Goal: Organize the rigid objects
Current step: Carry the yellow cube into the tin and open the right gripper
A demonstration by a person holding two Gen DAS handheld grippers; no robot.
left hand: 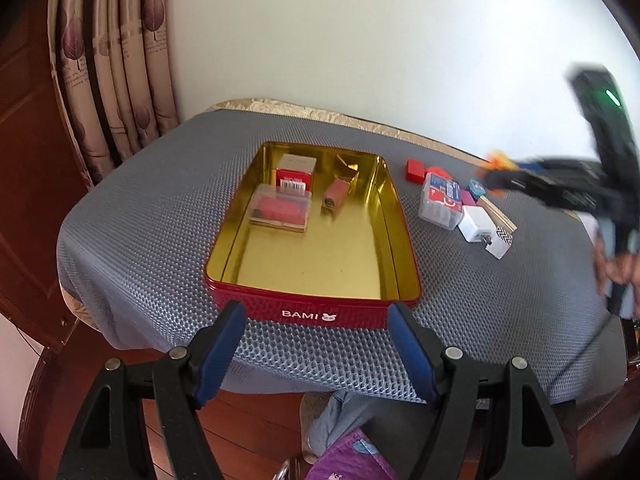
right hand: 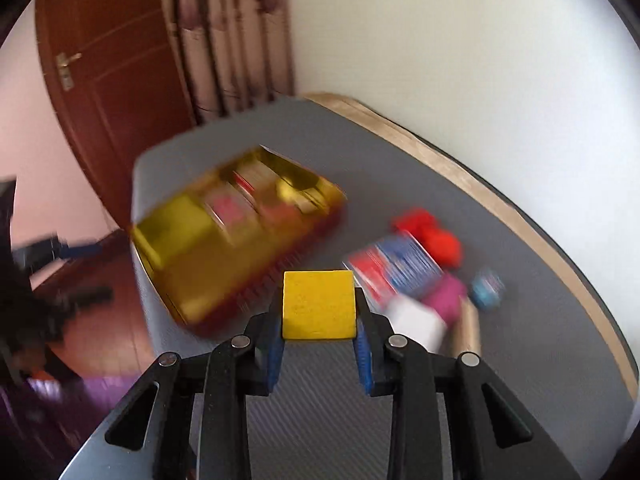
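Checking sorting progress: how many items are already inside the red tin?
3. In the red tin: a red-and-white box at the far end, a clear case in front of it, and a brown cylinder beside them. Nothing appears hidden.

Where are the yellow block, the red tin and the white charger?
Yellow square block (right hand: 319, 305): right wrist view, front face.
Red metal tin (left hand: 312, 312): left wrist view, near wall.
White plastic charger (left hand: 474, 223): left wrist view, top face.

- Yellow block (right hand: 319, 305): square face up, clamped between blue pads above the mat.
- Red tin (left hand: 312, 310): open, gold inside, near the mat's front edge.
- Loose pieces cluster (left hand: 460, 204): toward the mat's right edge.
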